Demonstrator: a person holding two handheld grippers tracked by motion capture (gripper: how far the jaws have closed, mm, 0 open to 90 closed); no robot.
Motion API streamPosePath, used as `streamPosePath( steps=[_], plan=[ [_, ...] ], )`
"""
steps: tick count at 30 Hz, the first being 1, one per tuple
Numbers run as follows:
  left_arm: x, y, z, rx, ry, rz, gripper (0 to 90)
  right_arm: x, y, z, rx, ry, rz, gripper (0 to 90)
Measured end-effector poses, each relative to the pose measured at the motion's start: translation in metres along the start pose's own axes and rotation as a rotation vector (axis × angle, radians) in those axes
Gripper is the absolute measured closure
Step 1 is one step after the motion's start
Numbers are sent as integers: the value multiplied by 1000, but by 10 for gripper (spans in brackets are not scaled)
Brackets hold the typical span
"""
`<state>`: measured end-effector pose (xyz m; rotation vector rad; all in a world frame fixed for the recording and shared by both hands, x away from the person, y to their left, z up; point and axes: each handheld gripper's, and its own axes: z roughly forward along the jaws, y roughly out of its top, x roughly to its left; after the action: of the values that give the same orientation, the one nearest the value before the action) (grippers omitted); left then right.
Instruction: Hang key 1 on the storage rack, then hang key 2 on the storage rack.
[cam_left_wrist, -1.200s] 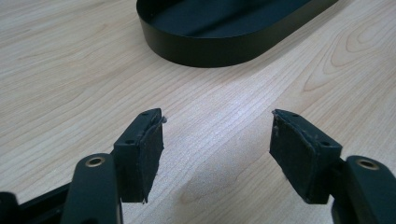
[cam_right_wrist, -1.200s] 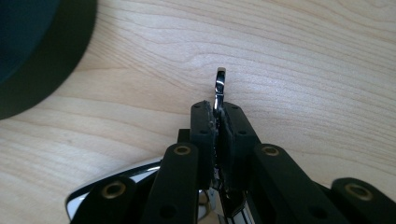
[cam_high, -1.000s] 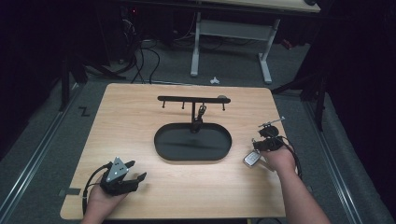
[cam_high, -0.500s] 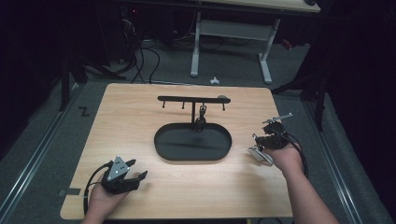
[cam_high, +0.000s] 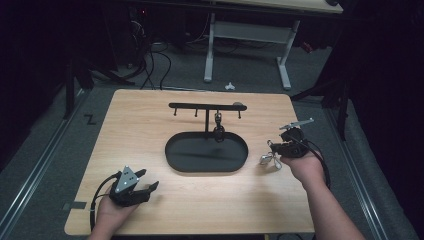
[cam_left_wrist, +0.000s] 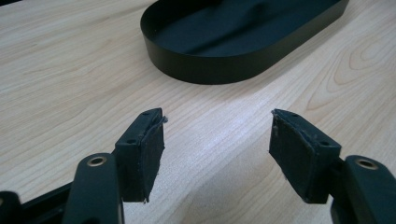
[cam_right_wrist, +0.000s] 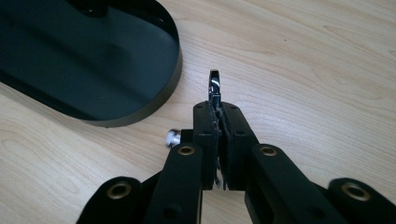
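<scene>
On the wooden table stands a black oval tray (cam_high: 170, 156) with a T-shaped rack (cam_high: 205, 106) rising from it; a dark clip (cam_high: 218, 131) hangs from one of its hooks. My right gripper (cam_high: 275, 151) hovers just right of the tray, shut on a silver metal clip (cam_high: 269, 160). In the right gripper view the clip's shiny top (cam_right_wrist: 214, 86) sticks out above the pressed pads of that gripper (cam_right_wrist: 219, 109), and a silver end (cam_right_wrist: 172, 137) shows to the left. At the front left my left gripper (cam_high: 148, 179) rests open; nothing lies between its fingertips (cam_left_wrist: 217, 135).
The tray wall (cam_left_wrist: 210, 70) lies ahead of the left gripper, and its rim (cam_right_wrist: 140, 109) is close on the left in the right gripper view. Bare wood surrounds the tray. A desk frame and cables stand on the floor beyond the far edge.
The right hand has risen from the table with the silver clip in its jaws and shifted slightly towards the far side. The left hand has stayed put.
</scene>
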<state>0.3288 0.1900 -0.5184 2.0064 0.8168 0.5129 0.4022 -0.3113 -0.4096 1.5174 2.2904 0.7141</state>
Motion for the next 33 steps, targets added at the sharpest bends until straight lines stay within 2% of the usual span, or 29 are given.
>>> streamPosePath(
  steps=[6, 12, 19, 24, 29, 33],
  plan=[
    [0, 2, 1, -7, -2, 6, 359, 6, 2, -3, -5, 1, -4, 864],
    [2, 2, 1, -17, 0, -8, 360, 12, 6, -3, -3, 11, -22, 864],
    [1, 3, 4, -13, -1, -4, 361, 17, 11, -8, -9, 18, -47, 864],
    [0, 3, 3, -11, 1, 5, 361, 19, 13, -12, -23, 24, -53, 864],
    [1, 1, -1, -16, 1, -5, 362, 23, 15, -12, -24, 30, -60, 864],
    [1, 0, -2, -11, 10, 2, 361, 29, 18, -12, -27, 39, -83, 864]
  ],
)
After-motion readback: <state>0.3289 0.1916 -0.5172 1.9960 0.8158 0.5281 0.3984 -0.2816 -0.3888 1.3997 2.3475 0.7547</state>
